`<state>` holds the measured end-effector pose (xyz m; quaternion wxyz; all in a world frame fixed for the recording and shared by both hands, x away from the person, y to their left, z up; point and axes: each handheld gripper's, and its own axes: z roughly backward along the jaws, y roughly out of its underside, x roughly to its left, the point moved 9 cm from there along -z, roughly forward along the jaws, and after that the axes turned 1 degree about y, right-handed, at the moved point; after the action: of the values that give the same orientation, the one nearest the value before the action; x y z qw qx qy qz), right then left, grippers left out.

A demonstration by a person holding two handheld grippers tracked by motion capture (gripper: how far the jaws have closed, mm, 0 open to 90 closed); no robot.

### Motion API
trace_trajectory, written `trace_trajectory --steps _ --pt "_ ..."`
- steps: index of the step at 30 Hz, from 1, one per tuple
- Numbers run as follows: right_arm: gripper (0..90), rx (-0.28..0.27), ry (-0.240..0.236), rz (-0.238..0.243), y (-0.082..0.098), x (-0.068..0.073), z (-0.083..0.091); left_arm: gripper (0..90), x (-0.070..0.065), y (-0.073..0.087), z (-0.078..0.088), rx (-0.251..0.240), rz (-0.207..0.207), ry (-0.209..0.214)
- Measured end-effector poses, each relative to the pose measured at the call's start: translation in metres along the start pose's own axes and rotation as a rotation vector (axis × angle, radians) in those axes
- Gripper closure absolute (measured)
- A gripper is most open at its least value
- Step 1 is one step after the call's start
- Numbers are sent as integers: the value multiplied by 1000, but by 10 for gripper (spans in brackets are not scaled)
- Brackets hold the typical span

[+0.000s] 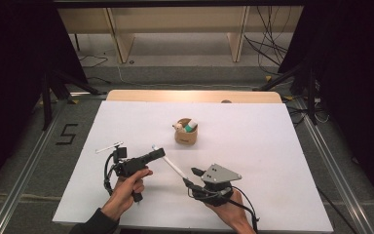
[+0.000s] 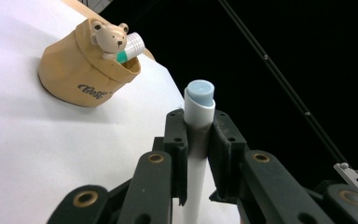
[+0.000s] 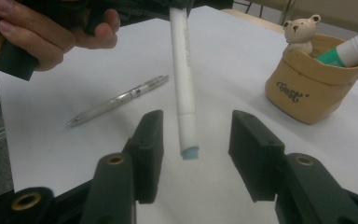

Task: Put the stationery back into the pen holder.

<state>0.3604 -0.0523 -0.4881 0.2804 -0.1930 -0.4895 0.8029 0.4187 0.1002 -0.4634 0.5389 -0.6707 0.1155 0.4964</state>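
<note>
A white marker [image 1: 171, 165] with pale blue ends hangs slanted above the white table [image 1: 253, 146]. My left gripper [image 1: 159, 153] is shut on it near its upper end; in the left gripper view the marker [image 2: 199, 112] stands clamped between the jaws of that gripper [image 2: 199, 128]. My right gripper [image 1: 191, 177] is open, and the marker's lower end [image 3: 187, 121] hangs in the gap of this gripper [image 3: 196, 140] without touching either jaw. A tan fabric pouch [image 1: 186, 134] with a small bear figure and a green-and-white glue stick [image 1: 191, 127] stands farther back.
A clear pen [image 1: 109, 146] lies on the table left of my left gripper; the right gripper view has this pen [image 3: 119, 100] beyond the jaws. A wooden edge [image 1: 195, 95] runs along the table's far side. Black stands flank the table.
</note>
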Motion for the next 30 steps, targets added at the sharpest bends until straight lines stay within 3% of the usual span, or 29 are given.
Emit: trace_trajectory --steps 10,14,23,30 --pt "443 9 18 -28 5 -6 7 781 -3 -7 -5 -5 -48 -12" --pt "417 12 25 -39 7 -9 11 780 -3 -13 -9 -12 -85 -27" --pt "359 10 39 -82 13 -18 19 780 -11 -28 -19 -27 -221 -70" --pt "338 15 53 -97 19 -22 25 780 -17 -42 -29 -30 -291 -94"
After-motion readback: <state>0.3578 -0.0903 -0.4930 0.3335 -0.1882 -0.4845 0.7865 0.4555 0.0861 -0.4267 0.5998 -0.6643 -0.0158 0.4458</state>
